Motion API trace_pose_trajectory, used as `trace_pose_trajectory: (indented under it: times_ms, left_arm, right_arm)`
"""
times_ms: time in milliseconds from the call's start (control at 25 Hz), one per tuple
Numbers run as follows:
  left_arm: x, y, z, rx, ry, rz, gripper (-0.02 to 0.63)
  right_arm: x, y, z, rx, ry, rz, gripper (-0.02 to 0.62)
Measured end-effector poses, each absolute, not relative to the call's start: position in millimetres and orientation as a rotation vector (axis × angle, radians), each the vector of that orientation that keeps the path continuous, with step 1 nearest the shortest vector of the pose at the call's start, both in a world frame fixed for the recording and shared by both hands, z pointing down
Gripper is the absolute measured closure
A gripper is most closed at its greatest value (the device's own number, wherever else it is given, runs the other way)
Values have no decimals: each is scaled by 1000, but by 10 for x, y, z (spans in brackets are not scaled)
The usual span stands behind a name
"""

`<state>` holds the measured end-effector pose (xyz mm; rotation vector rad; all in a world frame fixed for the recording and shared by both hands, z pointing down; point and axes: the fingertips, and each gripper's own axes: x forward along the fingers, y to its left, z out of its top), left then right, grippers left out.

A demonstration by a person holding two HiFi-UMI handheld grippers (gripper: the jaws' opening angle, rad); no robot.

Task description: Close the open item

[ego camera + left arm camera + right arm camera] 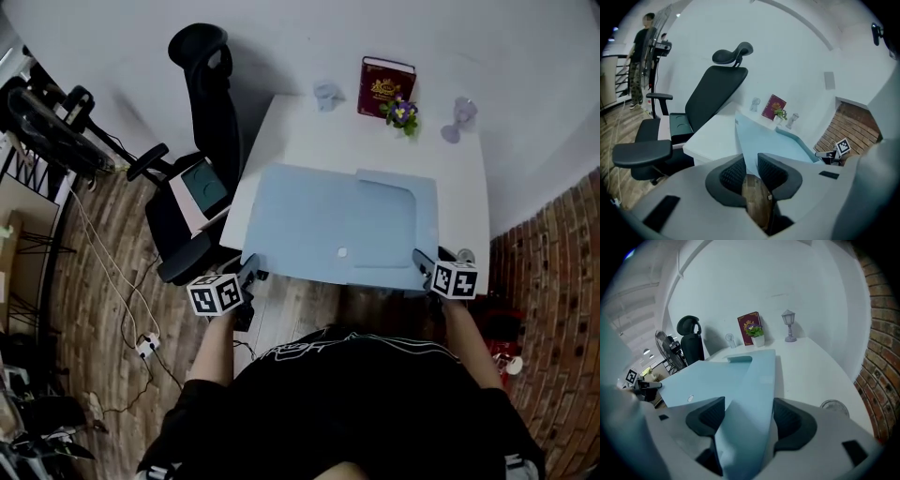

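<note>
A light-blue folder [337,225] lies open on the white table [281,141], its near edge hanging over the table's front. A small round snap [342,252] shows near that edge. My left gripper [251,272] is at the folder's near-left corner. In the left gripper view the thin blue flap [764,136] runs up from between the pads, and the left gripper [751,171] is shut on it. My right gripper [422,262] is at the near-right corner. In the right gripper view the right gripper [749,416] stands wide, with a tilted strip of the folder [754,380] between its fingers.
A black office chair [202,141] stands left of the table. At the table's far edge are a dark-red book [385,86], a small flowering plant [403,112], a glass lamp [461,117] and a glass [325,94]. A brick wall [553,281] is on the right. A person [640,61] stands far off.
</note>
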<state>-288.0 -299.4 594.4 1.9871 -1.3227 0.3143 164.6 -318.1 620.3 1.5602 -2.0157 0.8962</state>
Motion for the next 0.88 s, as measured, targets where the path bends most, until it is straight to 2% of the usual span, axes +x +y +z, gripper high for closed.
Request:
trace_pose_trajectory:
  times_ms: [360,640,880]
  left_arm:
    - [-2591,-2946,5282,2048,-1414,256,534]
    - [-2145,-2875,4734,2156,-1444,204,548]
    - [-1721,-2800,4473,2263,-1442,244,549]
  right_arm:
    - [1807,-3122,5958,1519,-2151,918,273]
    - [1785,-2913,5421,1397,-2372,875,386]
    - [1625,-2644,5123,1250,-2525,823,527]
